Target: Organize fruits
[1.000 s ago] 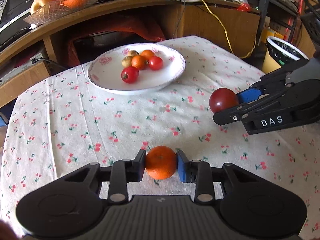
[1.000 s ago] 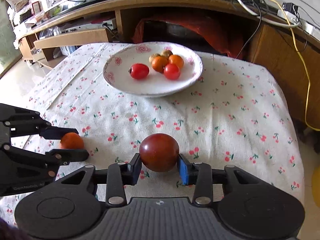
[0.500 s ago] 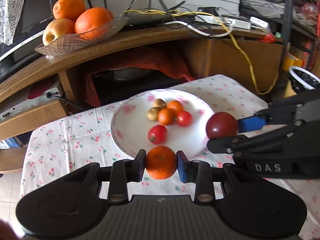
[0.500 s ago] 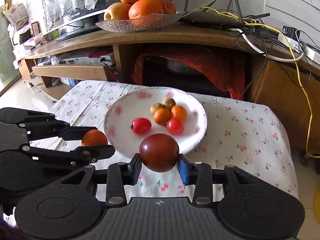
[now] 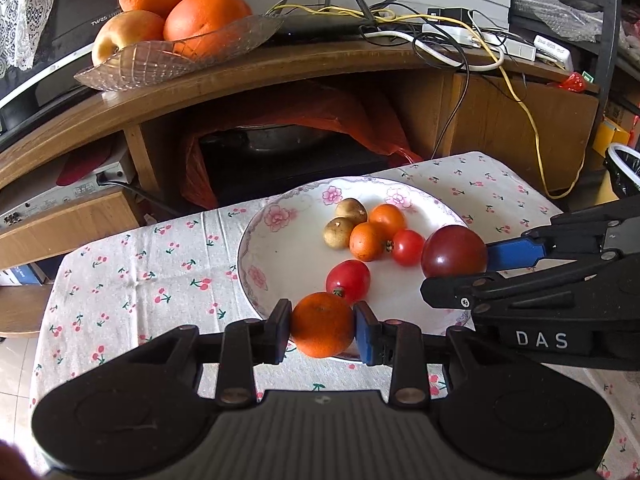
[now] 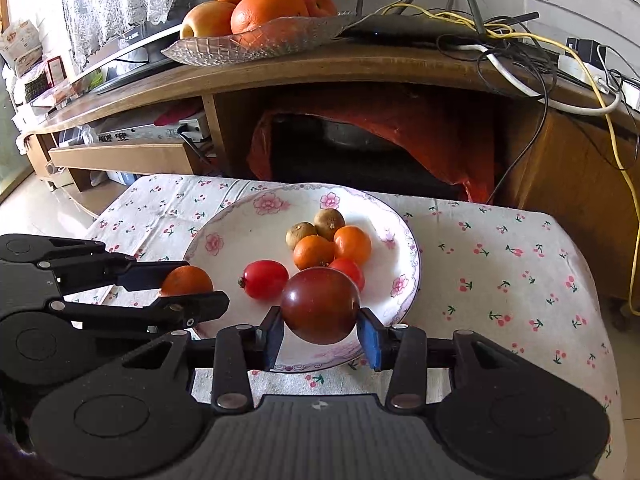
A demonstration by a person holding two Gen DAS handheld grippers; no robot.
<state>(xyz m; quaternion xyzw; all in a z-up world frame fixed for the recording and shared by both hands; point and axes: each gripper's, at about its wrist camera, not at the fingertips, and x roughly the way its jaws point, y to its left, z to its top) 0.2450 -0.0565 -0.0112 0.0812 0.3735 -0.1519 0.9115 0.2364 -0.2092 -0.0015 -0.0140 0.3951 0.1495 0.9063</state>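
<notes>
Both grippers carry fruit above the plate: our left gripper (image 5: 322, 327) clamps a small orange (image 5: 322, 323) between its pads, over the near rim of the flowered white plate (image 5: 280, 256), while our right gripper (image 6: 320, 330) grips a dark red tomato (image 6: 320, 305) over the plate's near right side. In the left wrist view the right gripper (image 5: 460, 268) reaches in from the right with the tomato (image 5: 454, 252) at its tip.

On the plate we see two red cherry tomatoes (image 5: 348, 280), two small oranges (image 5: 368, 241) and two brownish fruits (image 5: 338, 232), the latter four clustered and touching.

The plate sits on a cherry-print tablecloth (image 5: 160, 272). Beyond it we see a wooden shelf (image 5: 280, 68) holding a glass dish (image 5: 168, 62) of oranges and an apple, and a tangle of cables (image 5: 460, 44).
</notes>
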